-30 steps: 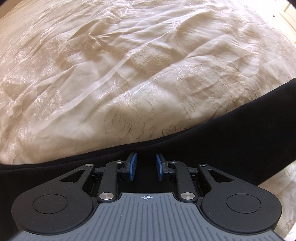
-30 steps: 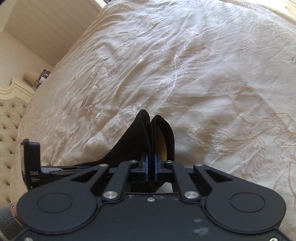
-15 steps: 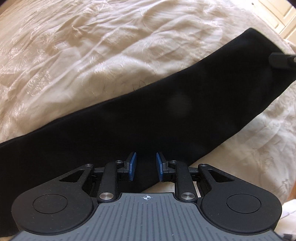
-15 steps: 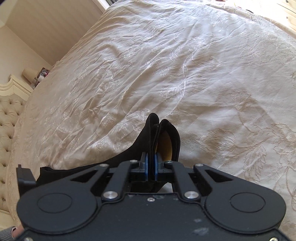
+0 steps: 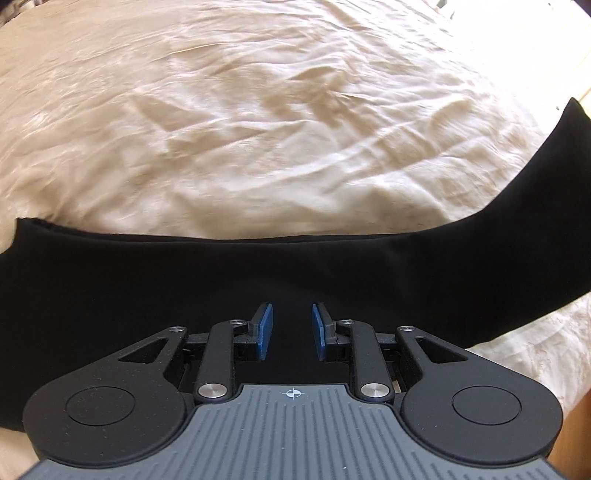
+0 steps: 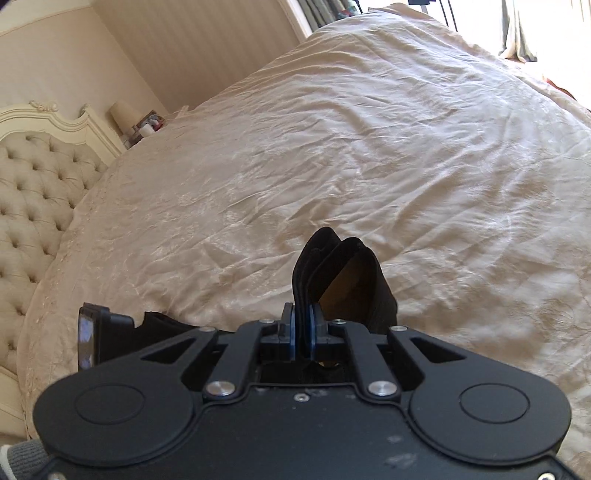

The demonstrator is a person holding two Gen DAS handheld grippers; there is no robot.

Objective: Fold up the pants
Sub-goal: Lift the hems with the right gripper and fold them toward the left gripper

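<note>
The black pants (image 5: 258, 269) lie as a long band across the cream bedspread (image 5: 258, 129) in the left wrist view, rising at the right end. My left gripper (image 5: 290, 328) is open and empty, hovering over the middle of the band. My right gripper (image 6: 303, 328) is shut on a folded end of the pants (image 6: 340, 273), whose layers stick up past the blue pads (image 6: 315, 325). The left gripper's body (image 6: 92, 339) shows at the lower left of the right wrist view.
A tufted cream headboard (image 6: 33, 192) stands at the left, with a lamp and small items (image 6: 136, 118) on a bedside stand beyond it. Wide wrinkled bedspread (image 6: 369, 147) stretches ahead. Curtains (image 6: 517, 29) hang at the far right.
My right gripper has lifted and tilted up with the pants end, showing more of the room. My left gripper has shifted over the pants, whose band now lies lower and flatter in view.
</note>
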